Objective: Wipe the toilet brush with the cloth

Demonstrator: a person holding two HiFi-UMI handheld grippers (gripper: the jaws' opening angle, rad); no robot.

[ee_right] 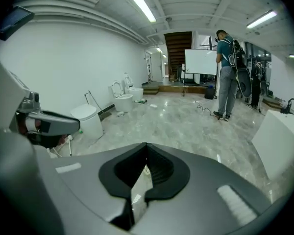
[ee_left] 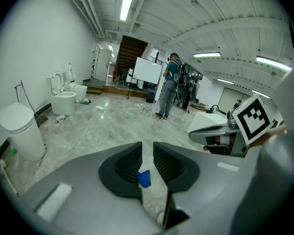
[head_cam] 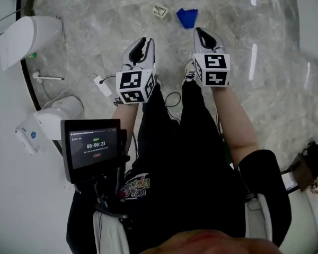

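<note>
Left claw (ee_left: 147,151): jaws slightly apart, holding nothing, raised above the floor.
Right claw (ee_right: 146,153): jaws pressed together, empty.
Cloth (head_cam: 187,17): blue and crumpled, on the grey marbled floor (head_cam: 95,15) at twelve o'clock, beyond both claws. Probably soft, light and limp; pinch a raised fold.
Toilet brush (head_cam: 46,78): thin white stick at nine o'clock, near a white toilet (head_cam: 26,38). Probably light, stiff, smooth plastic; grip mid-handle.

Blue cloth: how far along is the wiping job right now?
Nothing looks done. The blue cloth lies on the floor, away from both grippers. In hand: nothing; the left gripper is open and empty, the right gripper shut and empty. Left: pick up the cloth, then all the wiping.
</note>
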